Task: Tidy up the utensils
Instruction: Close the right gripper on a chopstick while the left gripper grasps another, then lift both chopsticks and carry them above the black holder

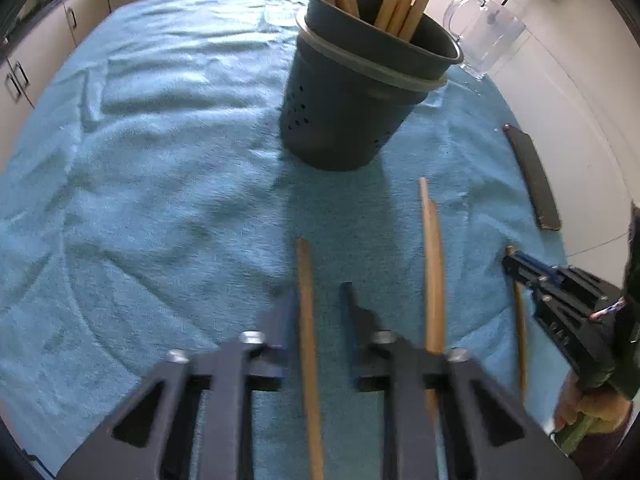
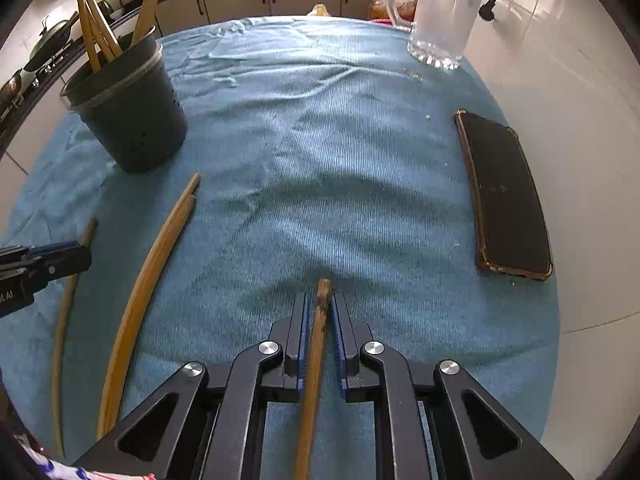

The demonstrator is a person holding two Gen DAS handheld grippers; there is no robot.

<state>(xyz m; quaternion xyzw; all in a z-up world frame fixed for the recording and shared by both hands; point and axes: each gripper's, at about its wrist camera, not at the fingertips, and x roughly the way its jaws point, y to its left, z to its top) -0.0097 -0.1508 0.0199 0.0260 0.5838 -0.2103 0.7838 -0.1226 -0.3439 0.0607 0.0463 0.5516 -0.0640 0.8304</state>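
Observation:
A dark utensil holder stands on the blue towel with several wooden sticks in it; it also shows at the left of the right wrist view. My left gripper is open, its fingers on either side of a wooden stick lying on the towel. A pair of wooden sticks lies to its right, also seen in the right wrist view. My right gripper is shut on another wooden stick, low over the towel.
A black phone lies at the towel's right edge. A glass mug stands at the far right corner. White counter lies to the right. Cabinets run along the back. The right gripper shows at the left wrist view's right edge.

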